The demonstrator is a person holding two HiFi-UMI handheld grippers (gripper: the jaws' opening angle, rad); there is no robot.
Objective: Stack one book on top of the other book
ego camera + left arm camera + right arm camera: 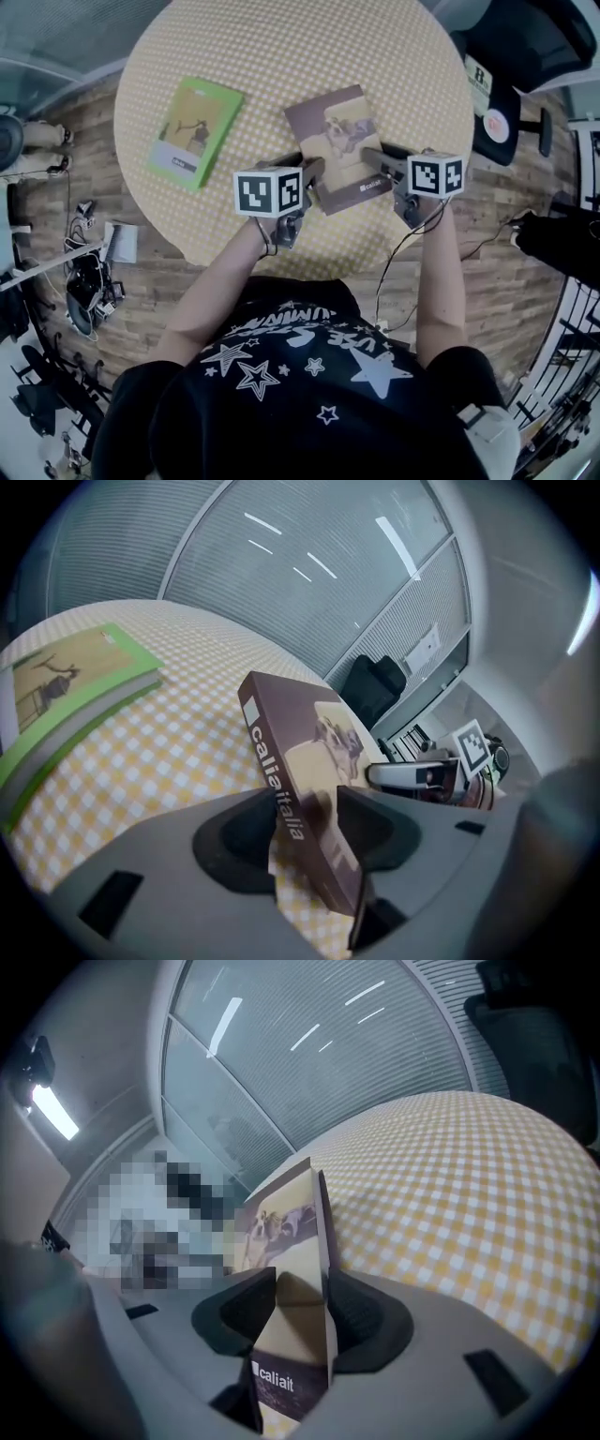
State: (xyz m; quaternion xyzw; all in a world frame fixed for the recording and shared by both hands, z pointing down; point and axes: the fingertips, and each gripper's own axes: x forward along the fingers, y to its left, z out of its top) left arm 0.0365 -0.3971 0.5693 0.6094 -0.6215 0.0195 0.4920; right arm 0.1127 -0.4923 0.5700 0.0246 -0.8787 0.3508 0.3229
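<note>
Head view | left tongs [309, 176] and right tongs [373, 157] each clamped on a near corner of brown book [336, 131], tilted up off tabletop [281, 47] | green book [195, 131] flat, apart at left | step: lifting | next: carry across, lower squarely onto green book

So we've got a round bench [281, 37] with a yellow-and-white checked cover, sitting on a wood plank floor [506, 281]. There's a black office chair [525, 42] near its far right side, a tangle of cables and gear [89, 281] on the floor to the left, and a glass wall with blinds [309, 574] behind it.
</note>
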